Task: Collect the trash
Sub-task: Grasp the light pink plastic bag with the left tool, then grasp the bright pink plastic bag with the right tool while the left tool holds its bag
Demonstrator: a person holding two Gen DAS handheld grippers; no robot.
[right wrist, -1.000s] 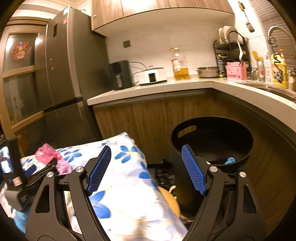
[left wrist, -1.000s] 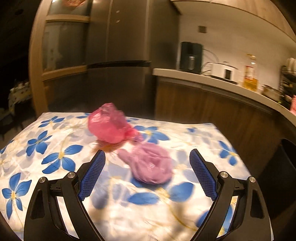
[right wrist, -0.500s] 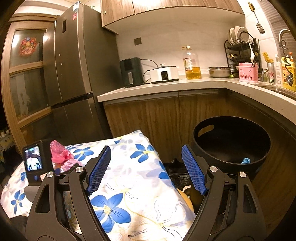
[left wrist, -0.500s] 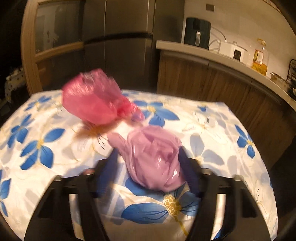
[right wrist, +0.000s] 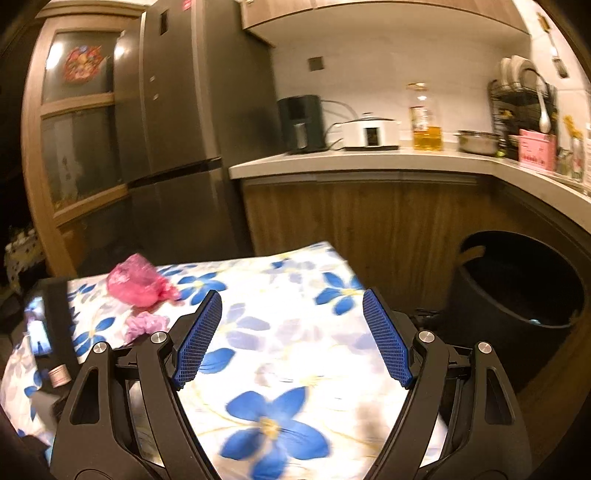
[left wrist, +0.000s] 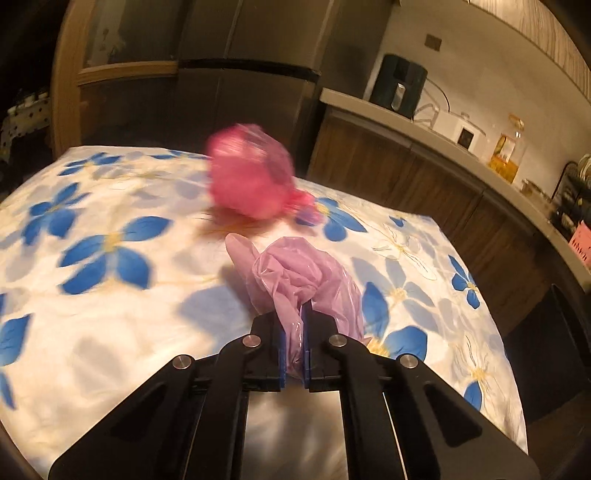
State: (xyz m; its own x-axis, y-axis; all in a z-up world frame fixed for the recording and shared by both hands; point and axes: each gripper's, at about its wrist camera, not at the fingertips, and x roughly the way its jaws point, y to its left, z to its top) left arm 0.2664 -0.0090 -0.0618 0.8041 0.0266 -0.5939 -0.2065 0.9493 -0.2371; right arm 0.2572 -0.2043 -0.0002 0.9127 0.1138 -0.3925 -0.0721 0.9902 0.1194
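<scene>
Your left claw (left wrist: 294,343) pinches the purple bag (left wrist: 306,280) mid-surface (left wrist: 110,332), the pink bag (left wrist: 251,177) just beyond. Your right claw (right wrist: 291,332) hangs spread above the surface's right edge, beside the bin (right wrist: 517,295).

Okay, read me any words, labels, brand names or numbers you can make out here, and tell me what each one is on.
None can be read.
Pink box on the counter: print too blurred.
Oil bottle: label too small.
Fridge: red top sticker unreadable.
Cabinet door decoration: a red ornament, no legible characters.
White cooker: dark panel, nothing legible.
</scene>
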